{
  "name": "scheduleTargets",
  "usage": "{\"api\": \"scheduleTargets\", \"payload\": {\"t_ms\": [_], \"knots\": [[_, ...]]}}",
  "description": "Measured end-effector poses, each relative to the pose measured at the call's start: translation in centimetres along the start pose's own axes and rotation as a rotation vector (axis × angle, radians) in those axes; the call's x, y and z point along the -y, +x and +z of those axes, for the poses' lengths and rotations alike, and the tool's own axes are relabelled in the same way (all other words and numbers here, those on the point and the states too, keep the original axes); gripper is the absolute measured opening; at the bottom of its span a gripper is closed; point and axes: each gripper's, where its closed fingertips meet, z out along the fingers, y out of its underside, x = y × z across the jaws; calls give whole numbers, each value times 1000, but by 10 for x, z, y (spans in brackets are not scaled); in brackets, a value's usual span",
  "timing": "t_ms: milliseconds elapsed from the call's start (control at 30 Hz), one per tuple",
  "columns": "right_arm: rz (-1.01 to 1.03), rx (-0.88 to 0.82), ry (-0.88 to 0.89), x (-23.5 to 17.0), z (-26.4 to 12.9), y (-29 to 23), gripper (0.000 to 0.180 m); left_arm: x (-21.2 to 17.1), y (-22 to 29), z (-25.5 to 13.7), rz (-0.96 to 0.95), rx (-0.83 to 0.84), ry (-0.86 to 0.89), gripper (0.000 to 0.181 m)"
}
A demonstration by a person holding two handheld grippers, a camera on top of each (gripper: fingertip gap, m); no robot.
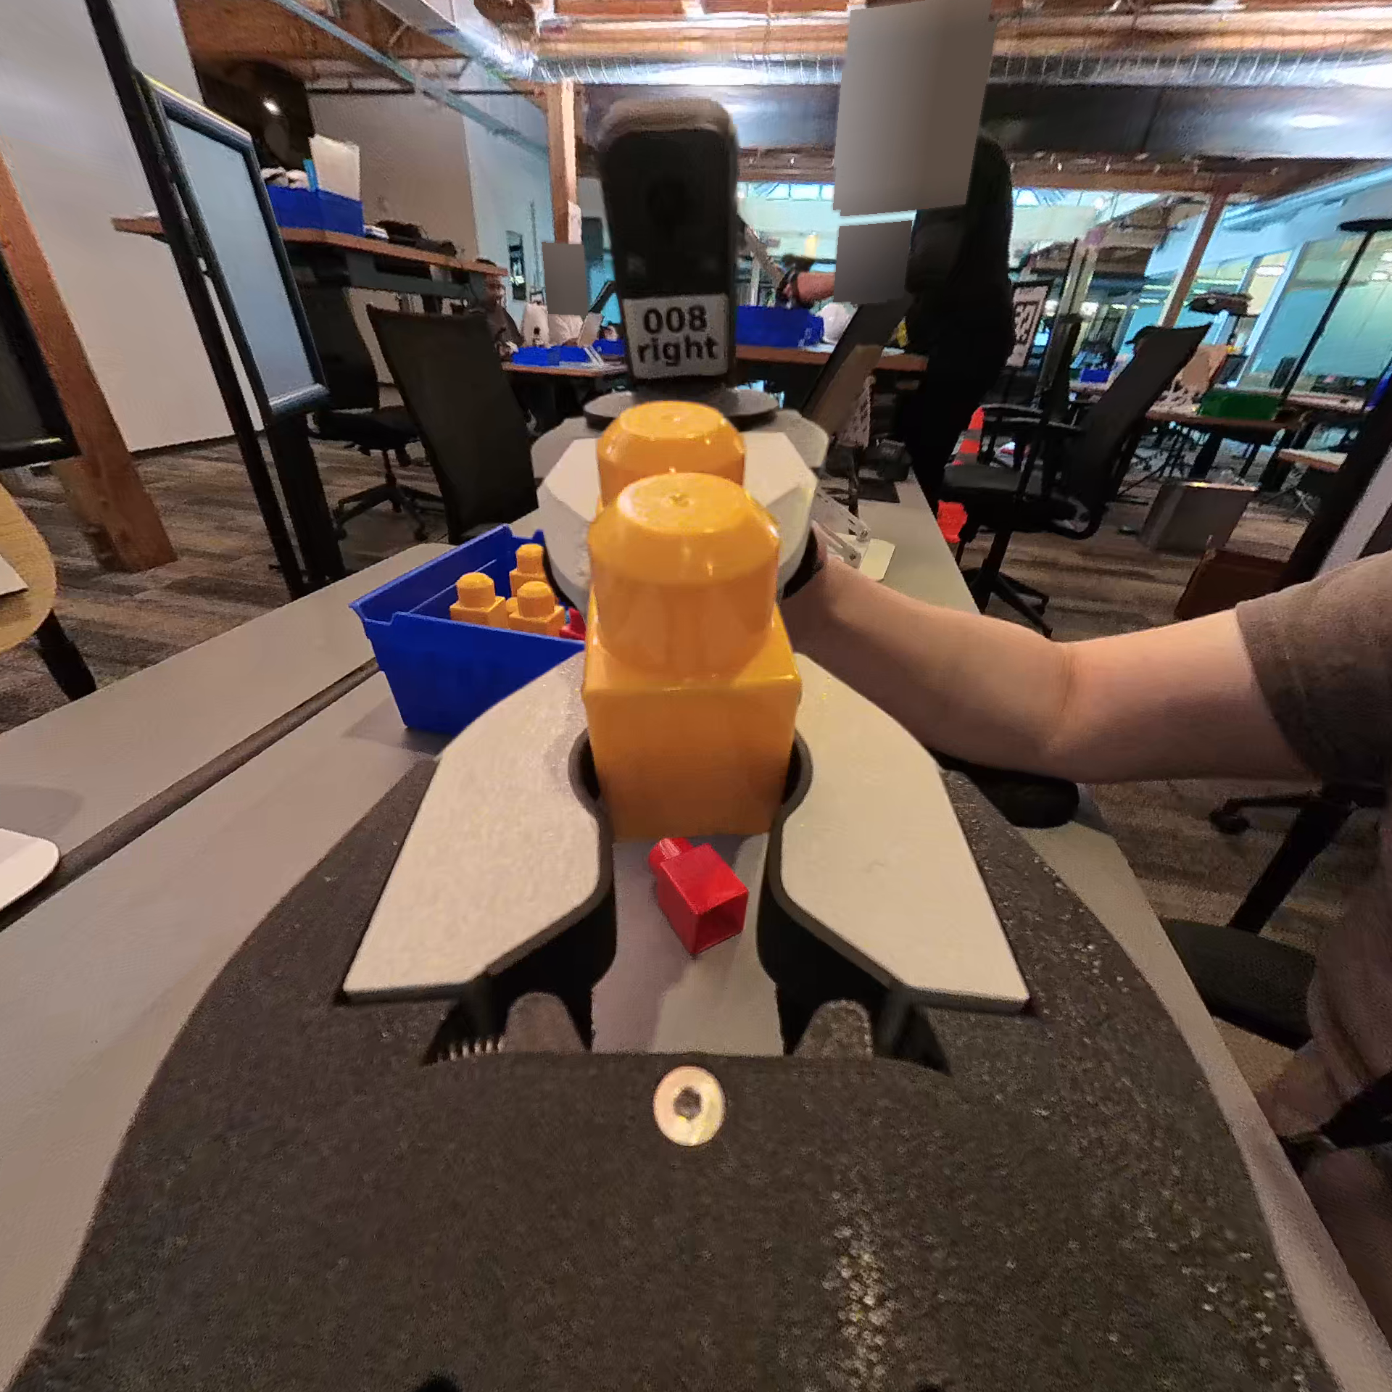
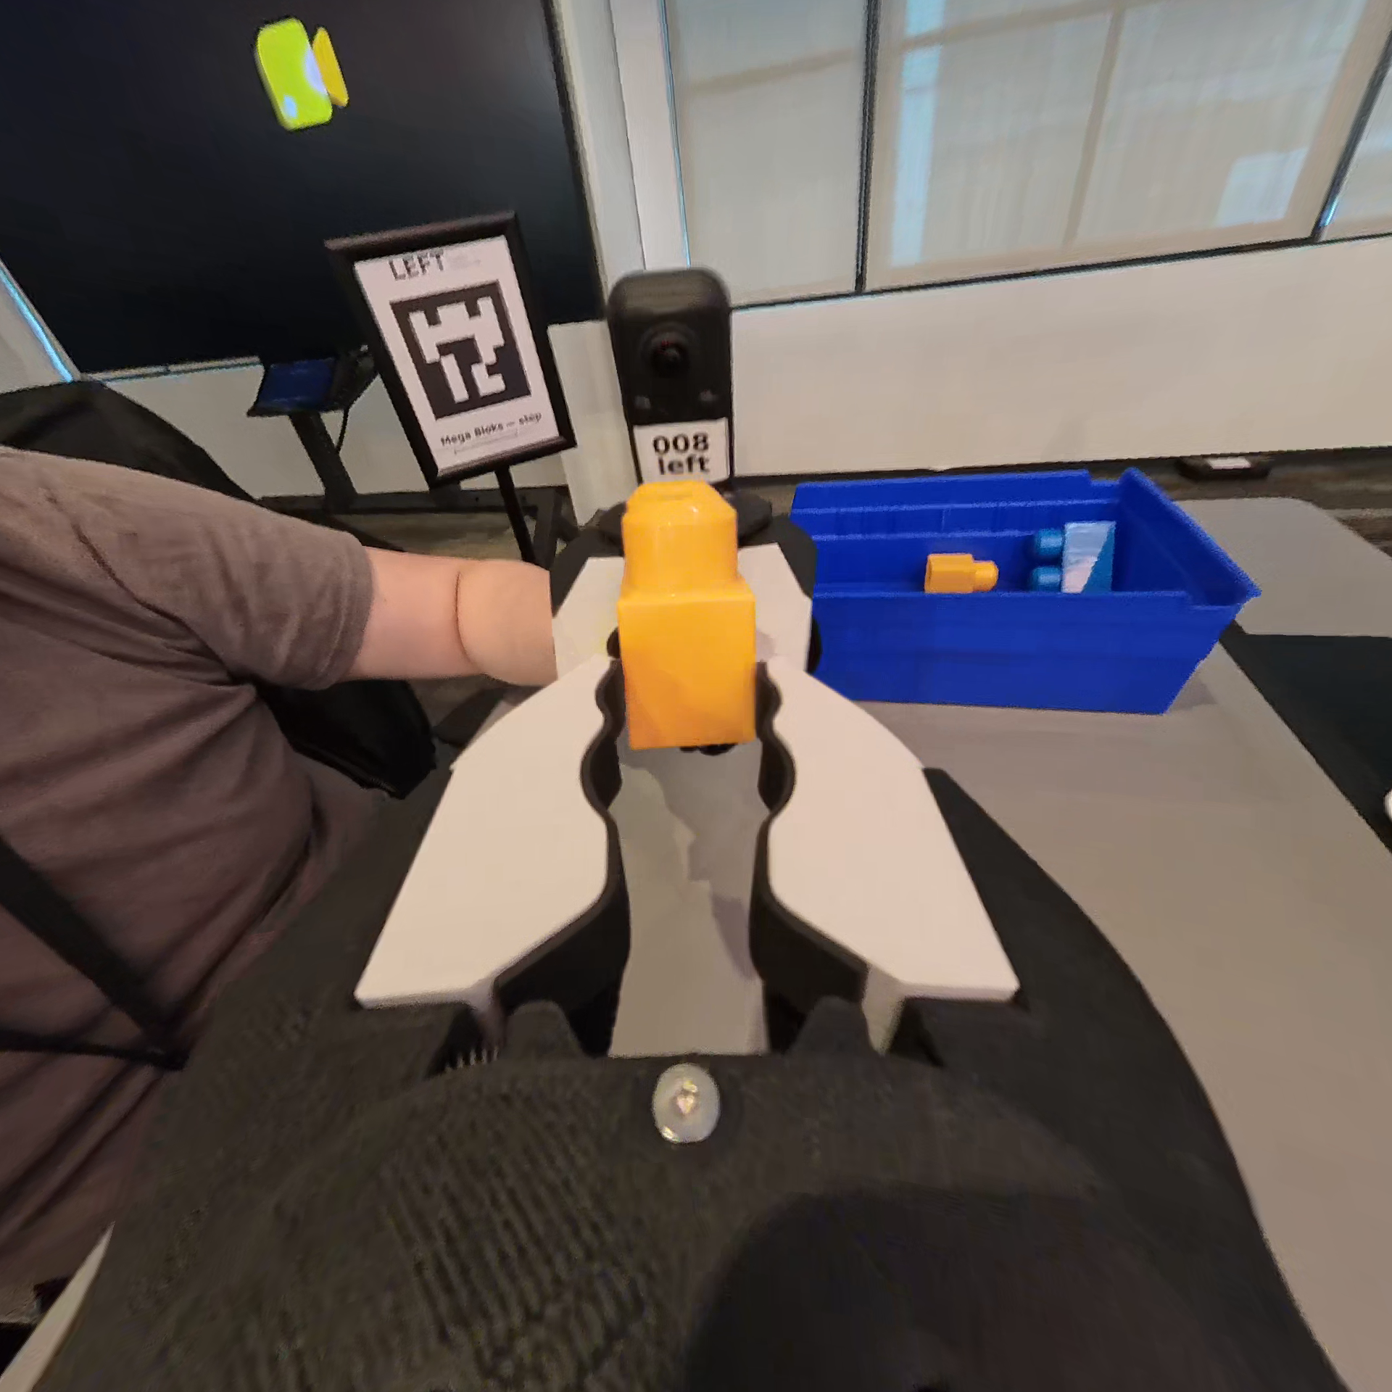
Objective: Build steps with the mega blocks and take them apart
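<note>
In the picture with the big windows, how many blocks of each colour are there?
Orange blocks: 2, one held in the right gripper and counted as one piece, and one lying in the blue bin
Blue blocks: 1, in the same bin
Total: 3

Perhaps five orange blocks [image 1: 689, 723], one red block [image 1: 700, 892].

Your left tool [image 1: 689, 761] and right tool [image 2: 687, 704] look alike: pale grey fingers [image 1: 497, 813] with wavy black inner pads, set in a rough black body with one silver screw [image 1: 688, 1105] at its middle. Each carries a black camera [image 2: 669, 354] bearing a white label. You wear a grey-brown short sleeve [image 2: 181, 595].
</note>
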Motion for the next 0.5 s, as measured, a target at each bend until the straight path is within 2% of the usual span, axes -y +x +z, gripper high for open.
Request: {"api": "scheduleTargets", "payload": {"t_ms": [200,500], "knots": [[-58,-39,-23,-4,6,1,34,2,-4,-4,-14,26,19,41],[-12,-25,-30,-9,11,3,34,-1,-4,-3,-54,16,22,41]]}}
